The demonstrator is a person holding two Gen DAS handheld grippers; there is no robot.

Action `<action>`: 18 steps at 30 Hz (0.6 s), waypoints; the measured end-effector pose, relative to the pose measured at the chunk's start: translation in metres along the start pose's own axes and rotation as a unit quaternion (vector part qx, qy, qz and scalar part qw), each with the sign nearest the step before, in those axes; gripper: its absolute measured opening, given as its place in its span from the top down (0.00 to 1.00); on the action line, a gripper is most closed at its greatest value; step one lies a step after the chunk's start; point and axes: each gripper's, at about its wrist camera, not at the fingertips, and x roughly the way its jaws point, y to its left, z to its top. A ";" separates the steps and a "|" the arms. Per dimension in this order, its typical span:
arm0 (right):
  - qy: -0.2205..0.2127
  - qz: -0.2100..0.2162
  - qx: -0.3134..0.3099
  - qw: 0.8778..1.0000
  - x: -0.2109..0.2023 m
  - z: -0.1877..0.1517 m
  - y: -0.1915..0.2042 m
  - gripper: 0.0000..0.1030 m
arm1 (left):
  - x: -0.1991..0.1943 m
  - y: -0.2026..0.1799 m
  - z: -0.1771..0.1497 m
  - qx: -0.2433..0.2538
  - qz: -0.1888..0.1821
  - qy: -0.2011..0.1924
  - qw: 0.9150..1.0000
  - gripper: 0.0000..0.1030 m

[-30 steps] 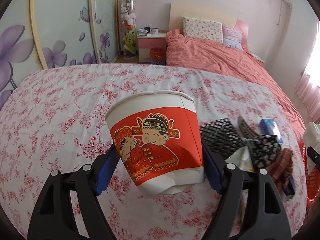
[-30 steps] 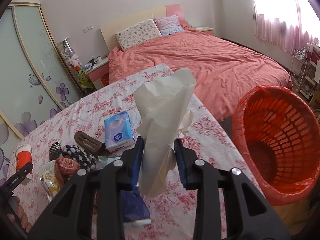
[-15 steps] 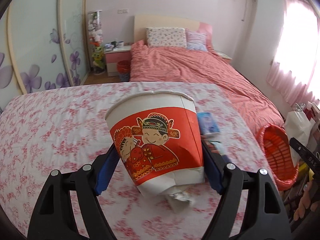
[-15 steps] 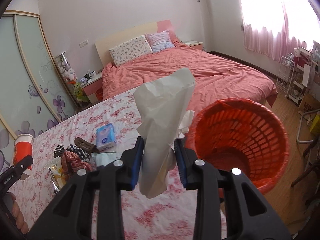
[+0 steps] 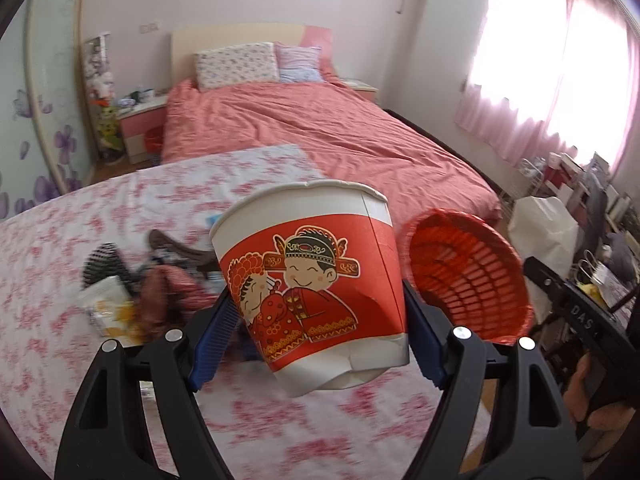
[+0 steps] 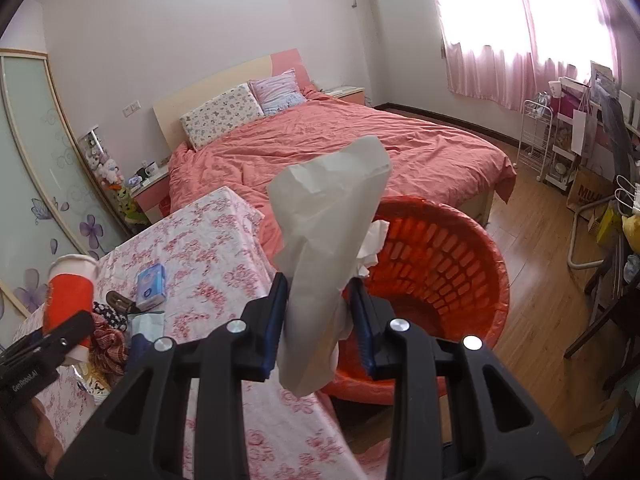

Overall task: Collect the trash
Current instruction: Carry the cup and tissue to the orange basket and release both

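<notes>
Clutter [image 5: 132, 292] lay heaped on the flowered table [image 5: 60, 240], so I judged much collecting remained, and the red basket [image 6: 452, 256] beside the table's edge looked empty inside. My left gripper [image 5: 316, 320] was clamped on the paper cup [image 5: 316, 280] above the table, short of the basket, while my right gripper [image 6: 320, 316] pinched the crumpled tissue [image 6: 324, 240] at the basket's rim; neither was dropped yet.

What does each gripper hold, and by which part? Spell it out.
The left gripper clamps the paper cup across its lower sides. The right gripper pinches the crumpled tissue near its lower end.
</notes>
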 end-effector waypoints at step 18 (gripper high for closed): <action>-0.004 0.001 0.064 0.998 0.053 0.035 -0.086 0.47 | 0.098 -0.118 0.006 0.100 -0.080 0.061 0.990 0.18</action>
